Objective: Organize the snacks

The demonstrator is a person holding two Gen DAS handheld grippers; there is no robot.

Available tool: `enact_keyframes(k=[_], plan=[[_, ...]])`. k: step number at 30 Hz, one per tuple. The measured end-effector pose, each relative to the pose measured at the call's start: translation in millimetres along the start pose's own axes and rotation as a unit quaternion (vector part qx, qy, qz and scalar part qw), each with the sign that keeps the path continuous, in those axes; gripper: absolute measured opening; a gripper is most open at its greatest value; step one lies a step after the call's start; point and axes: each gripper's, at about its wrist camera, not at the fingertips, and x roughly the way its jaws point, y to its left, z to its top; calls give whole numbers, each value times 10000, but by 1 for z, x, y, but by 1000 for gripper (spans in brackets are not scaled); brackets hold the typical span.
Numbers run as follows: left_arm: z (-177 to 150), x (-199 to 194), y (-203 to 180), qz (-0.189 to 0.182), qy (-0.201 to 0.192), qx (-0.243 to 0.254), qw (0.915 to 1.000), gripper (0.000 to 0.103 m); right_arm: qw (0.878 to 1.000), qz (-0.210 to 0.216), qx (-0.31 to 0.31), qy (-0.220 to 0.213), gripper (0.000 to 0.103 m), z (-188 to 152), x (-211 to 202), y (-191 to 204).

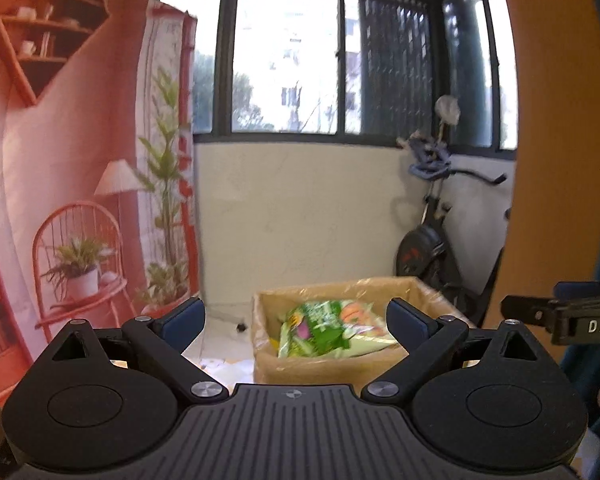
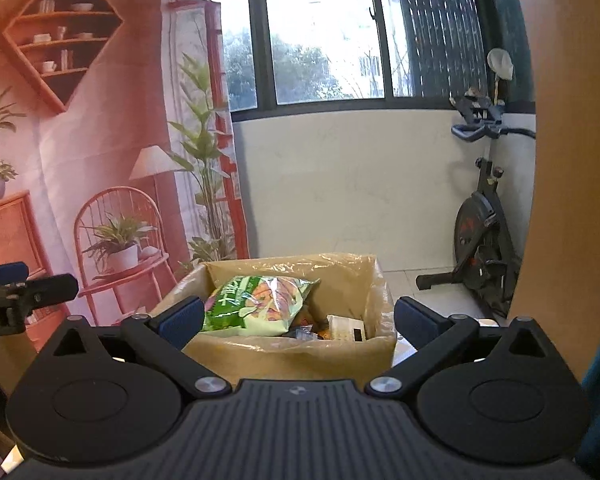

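A green snack bag [image 2: 256,304] lies on top inside an open cardboard box [image 2: 296,356] on the floor ahead; it also shows, blurred, in the left wrist view [image 1: 328,330], in the same box [image 1: 320,368]. A white packet [image 2: 346,328] and other small snacks lie lower in the box. My left gripper [image 1: 296,320] is open and empty, held above and short of the box. My right gripper [image 2: 298,316] is open and empty, also short of the box. Each gripper shows at the edge of the other's view: the right [image 1: 560,316], the left [image 2: 20,296].
A printed pink backdrop [image 2: 100,140] hangs at the left. An exercise bike [image 2: 484,232] stands at the right by the white wall under the windows. An orange-brown panel [image 2: 572,160] fills the right edge.
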Motion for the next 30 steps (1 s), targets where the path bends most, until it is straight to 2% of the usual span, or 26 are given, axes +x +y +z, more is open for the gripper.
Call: enact_keyframes(k=[4,10,15,19,23,30], plan=[[2,-25,-8,266,-174,59,9995,99,9999,8,-71,-111,103,1,-32,7],[3,-54,-17,345,-395,-110,9986,99,9991,-138,-67,-389,103,0,-76,16],[4,-71,-25,395,-397,52,9984,99,9988,-100,104,-474,103,-5,-99,21],[-1,-80,-25,380,-410,45,9984,99,9990,23,167,-422,103,-10,-108,22],[-5,-85,-23,283,-361,-146,9988,99,9988,-57,106,-466,103,-11,-115,25],[-6,-86,-23,282,-316,-121,9990,99,9987,-97,105,-486,103,-13,-120,24]])
